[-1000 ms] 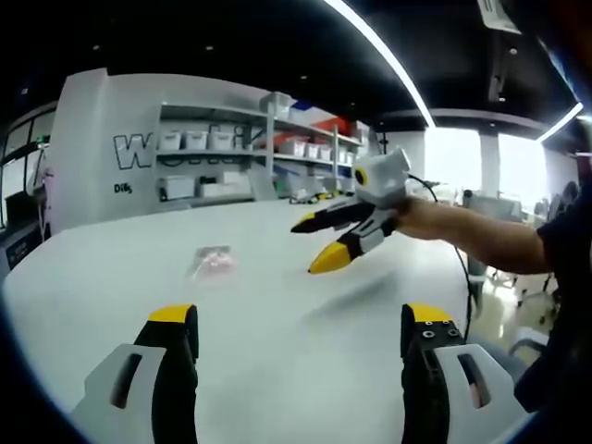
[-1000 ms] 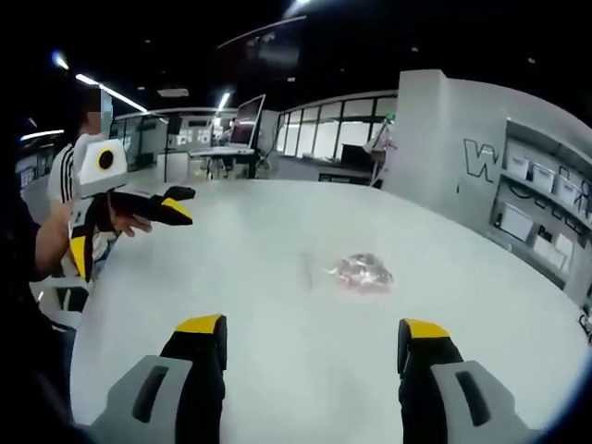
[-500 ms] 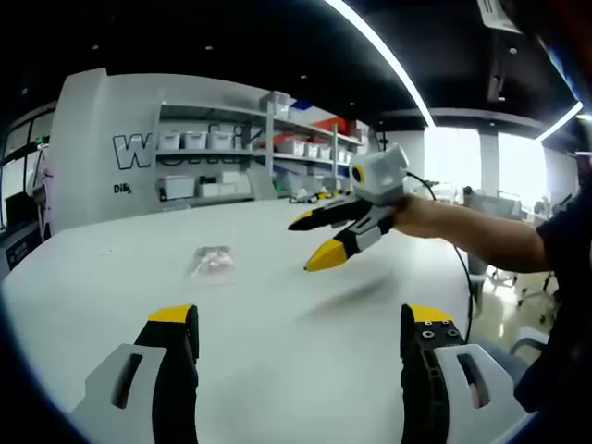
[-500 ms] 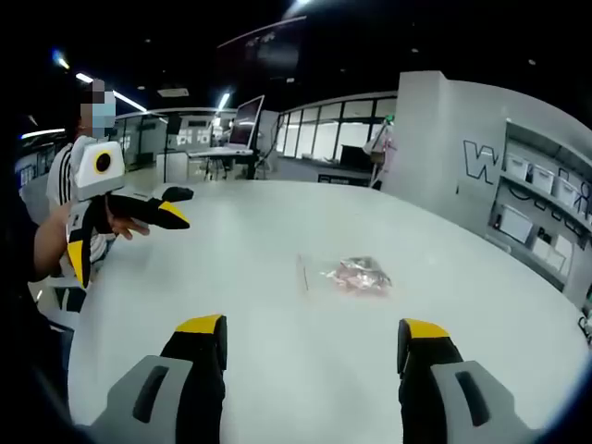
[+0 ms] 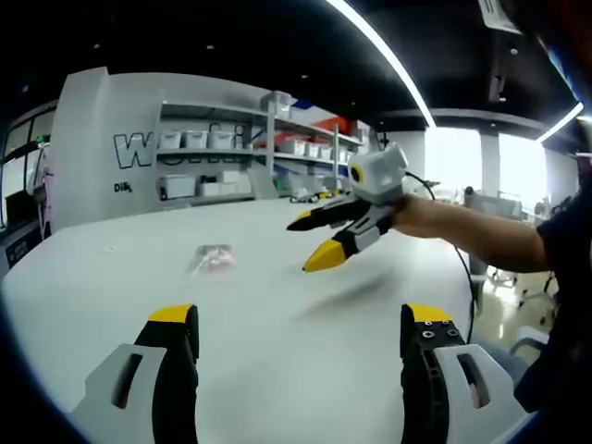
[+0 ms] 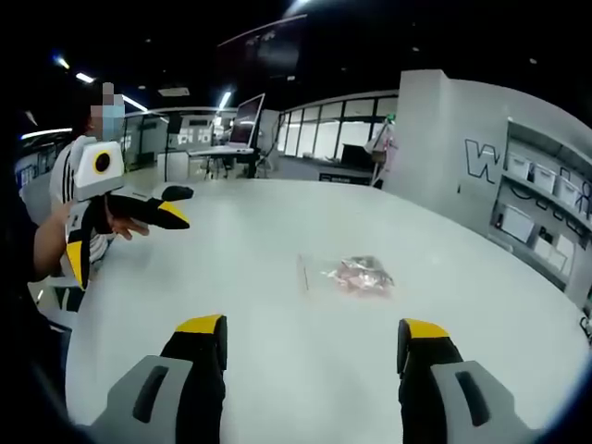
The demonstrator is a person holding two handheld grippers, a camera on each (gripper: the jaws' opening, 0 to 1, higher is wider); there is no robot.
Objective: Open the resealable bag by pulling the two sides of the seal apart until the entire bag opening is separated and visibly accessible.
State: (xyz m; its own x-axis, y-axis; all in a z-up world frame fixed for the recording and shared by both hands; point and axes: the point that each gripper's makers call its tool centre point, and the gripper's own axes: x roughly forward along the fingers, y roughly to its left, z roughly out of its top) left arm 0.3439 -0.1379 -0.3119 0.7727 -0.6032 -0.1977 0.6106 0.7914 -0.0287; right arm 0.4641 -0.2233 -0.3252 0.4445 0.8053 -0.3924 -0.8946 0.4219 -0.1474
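both jaws are held spread on the left gripper [image 5: 296, 347] and right gripper [image 6: 310, 356] — nothing is pinched. the resealable bag [image 6: 356, 275] lies flat on the white table [image 6: 277, 305], well apart from both — its thin seal could be missed, or the film slid along.

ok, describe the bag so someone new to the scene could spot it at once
Start from the big white table in front of the shelving wall. The resealable bag lies flat near the table's middle, beyond the right gripper and apart from both grippers' fingers. It is small and clear with pinkish contents, the one loose item on the white surface.
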